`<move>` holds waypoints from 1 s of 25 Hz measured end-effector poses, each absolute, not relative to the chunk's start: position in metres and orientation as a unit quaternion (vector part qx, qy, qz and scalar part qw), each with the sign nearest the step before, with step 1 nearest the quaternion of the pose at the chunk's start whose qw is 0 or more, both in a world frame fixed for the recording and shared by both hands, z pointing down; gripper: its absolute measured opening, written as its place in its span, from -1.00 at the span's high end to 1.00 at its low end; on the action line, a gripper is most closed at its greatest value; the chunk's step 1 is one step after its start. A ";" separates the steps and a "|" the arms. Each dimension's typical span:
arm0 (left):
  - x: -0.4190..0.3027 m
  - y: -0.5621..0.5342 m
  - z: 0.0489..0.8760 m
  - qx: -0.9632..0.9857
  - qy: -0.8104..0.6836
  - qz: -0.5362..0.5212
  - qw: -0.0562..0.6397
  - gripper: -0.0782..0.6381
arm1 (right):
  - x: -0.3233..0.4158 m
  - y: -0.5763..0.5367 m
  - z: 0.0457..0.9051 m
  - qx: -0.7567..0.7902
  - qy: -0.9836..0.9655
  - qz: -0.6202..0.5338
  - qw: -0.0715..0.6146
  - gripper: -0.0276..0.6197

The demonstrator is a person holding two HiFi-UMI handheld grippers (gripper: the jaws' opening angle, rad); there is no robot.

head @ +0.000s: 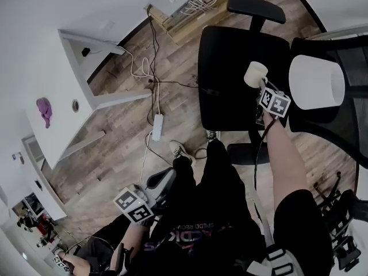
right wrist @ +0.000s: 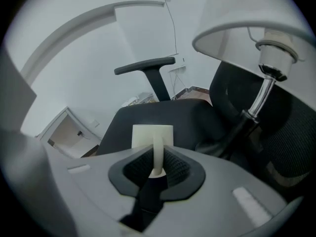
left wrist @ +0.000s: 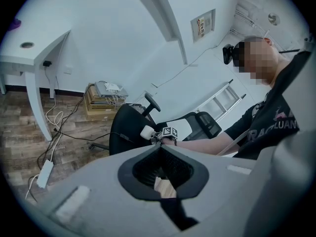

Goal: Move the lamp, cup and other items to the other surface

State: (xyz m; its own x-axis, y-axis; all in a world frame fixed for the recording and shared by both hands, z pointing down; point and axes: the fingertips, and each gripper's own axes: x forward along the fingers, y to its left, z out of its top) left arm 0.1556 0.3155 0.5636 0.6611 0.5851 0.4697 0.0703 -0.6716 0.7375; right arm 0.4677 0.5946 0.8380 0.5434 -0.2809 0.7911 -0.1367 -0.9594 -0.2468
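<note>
The lamp looks placed, just right of the right gripper clamping the cup by its handle; left gripper closed, empty.

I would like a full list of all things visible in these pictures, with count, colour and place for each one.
cup: one, cream, held by its handle, in front of the padded chair
lamp: one, white shade, metal stem, at the mesh chair
padded chair: one, black, centre
mesh chair: one, black, right edge
desk: one, white, left
purple thing: one, on the desk; too small to identify
power strip: one, white, on the wooden floor
wooden crate: one, light brown, top of the head view
right gripper: one, grey, shut on the cup handle
left gripper: one, grey, low, jaws together, empty
</note>
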 end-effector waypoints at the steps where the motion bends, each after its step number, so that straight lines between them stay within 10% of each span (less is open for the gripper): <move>1: 0.158 0.317 0.562 0.839 0.199 0.361 0.355 0.78 | 0.463 0.593 0.838 -0.873 0.123 -0.466 0.073 0.76; 25: 0.144 0.315 0.535 0.865 0.171 0.308 0.358 0.78 | 0.382 0.597 0.843 -0.754 0.232 -0.614 0.028 0.50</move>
State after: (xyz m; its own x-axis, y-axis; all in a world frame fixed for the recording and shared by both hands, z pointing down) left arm 0.1436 0.3149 0.5349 0.7519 0.5160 0.4104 0.0747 -0.6851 0.7247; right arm 0.3818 0.5973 0.8431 0.1394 -0.3831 0.9131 -0.3154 -0.8913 -0.3258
